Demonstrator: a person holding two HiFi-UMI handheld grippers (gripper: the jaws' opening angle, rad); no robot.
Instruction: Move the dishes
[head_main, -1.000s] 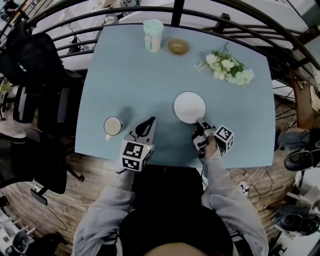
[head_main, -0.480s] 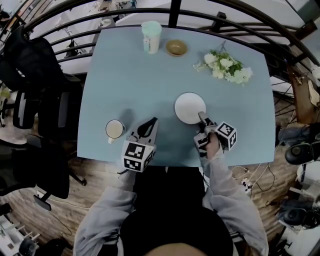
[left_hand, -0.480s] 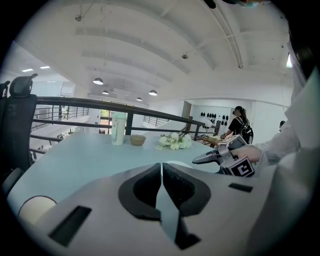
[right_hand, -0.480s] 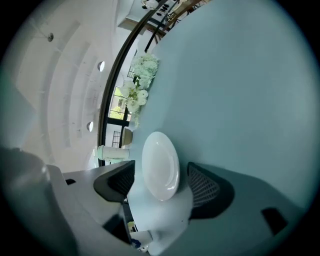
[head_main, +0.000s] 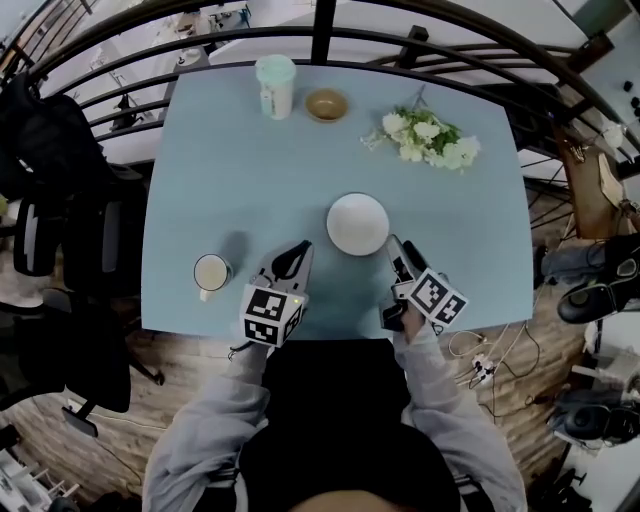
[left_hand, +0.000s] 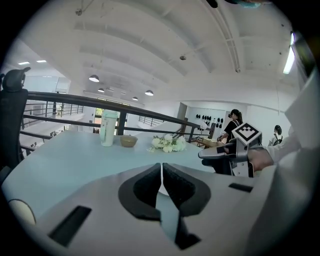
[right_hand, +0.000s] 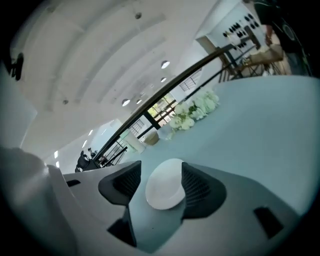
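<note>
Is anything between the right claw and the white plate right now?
Nothing visible. The right claw, its jaws just opened and holding nothing, points at the white plate from close by, with only bare table between them.

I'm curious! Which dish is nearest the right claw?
The white plate, just ahead of the right claw, whose empty jaws just opened; mug, brown bowl sit farther.

plate (head_main: 358, 223) lies on desk (head_main: 250, 180) | mug (head_main: 211, 273) left of plate, nearer | tumbler (head_main: 274, 86) behind plate, leftward | bowl (head_main: 326, 104) behind plate | flowers (head_main: 425, 140) behind plate, rightward
</note>
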